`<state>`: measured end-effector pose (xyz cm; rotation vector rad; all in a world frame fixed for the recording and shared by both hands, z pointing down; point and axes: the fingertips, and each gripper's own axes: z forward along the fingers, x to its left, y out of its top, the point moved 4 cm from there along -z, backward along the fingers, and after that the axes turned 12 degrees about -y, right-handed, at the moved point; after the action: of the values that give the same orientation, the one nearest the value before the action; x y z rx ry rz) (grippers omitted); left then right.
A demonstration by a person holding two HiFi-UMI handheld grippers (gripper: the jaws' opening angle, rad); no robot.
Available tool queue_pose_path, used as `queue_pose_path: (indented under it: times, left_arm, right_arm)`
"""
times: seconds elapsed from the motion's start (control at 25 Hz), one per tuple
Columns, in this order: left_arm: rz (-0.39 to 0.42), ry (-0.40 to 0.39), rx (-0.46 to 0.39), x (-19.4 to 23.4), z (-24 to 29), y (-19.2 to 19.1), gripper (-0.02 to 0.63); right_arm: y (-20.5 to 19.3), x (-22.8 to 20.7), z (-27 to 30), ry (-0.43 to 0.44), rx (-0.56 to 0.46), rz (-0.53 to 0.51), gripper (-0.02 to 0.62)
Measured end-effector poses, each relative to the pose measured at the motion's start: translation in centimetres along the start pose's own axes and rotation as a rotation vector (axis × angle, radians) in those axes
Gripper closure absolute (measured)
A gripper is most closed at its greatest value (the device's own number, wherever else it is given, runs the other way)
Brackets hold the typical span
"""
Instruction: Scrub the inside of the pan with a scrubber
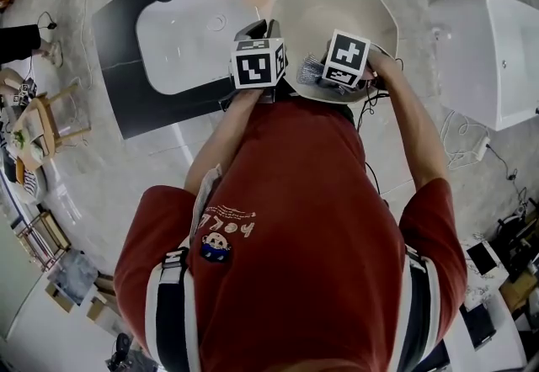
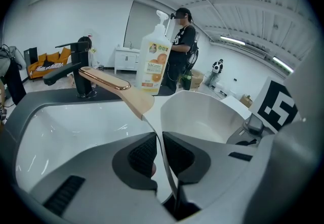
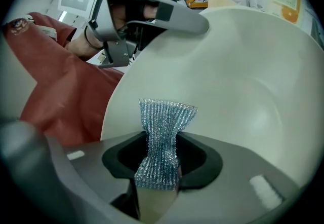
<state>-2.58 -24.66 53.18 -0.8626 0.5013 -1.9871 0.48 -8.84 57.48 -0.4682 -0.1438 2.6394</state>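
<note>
A white pan (image 1: 324,13) with a wooden, copper-tipped handle (image 2: 114,85) is held up over the person's red shirt. My left gripper (image 2: 161,153) is clamped on the pan's thin rim (image 2: 163,139), with a pad pressed on each side. It appears at the pan's left edge in the head view, as the left gripper (image 1: 257,32). My right gripper (image 3: 162,170) is shut on a silver mesh scrubber (image 3: 164,129), pinched at its middle. The scrubber's free end lies against the pan's inner wall (image 3: 243,86). From above, the scrubber (image 1: 312,71) sits at the pan's near side.
A white sink basin (image 1: 181,38) set in a black counter (image 1: 126,97) lies beyond the pan, with a black faucet (image 2: 76,71) and an orange-labelled soap bottle (image 2: 154,63) behind it. A white tub (image 1: 493,55) stands at the right. A person (image 2: 182,40) stands in the background.
</note>
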Motion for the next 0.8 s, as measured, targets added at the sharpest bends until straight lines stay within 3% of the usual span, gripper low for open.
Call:
queue_pose_path:
  times: [0.48,0.8]
  left_arm:
    - [-0.006,-0.005,-0.002,-0.2,0.0,-0.1,0.565]
    - [-0.003,-0.009,-0.005,-0.1,-0.1,-0.3,0.566]
  right_arm:
    - [-3.7,-1.4,-1.0,-0.090,0.236,-0.143,0.405]
    - [-5.5,-3.0,-2.2,-0.232,0.314,-0.179,0.405]
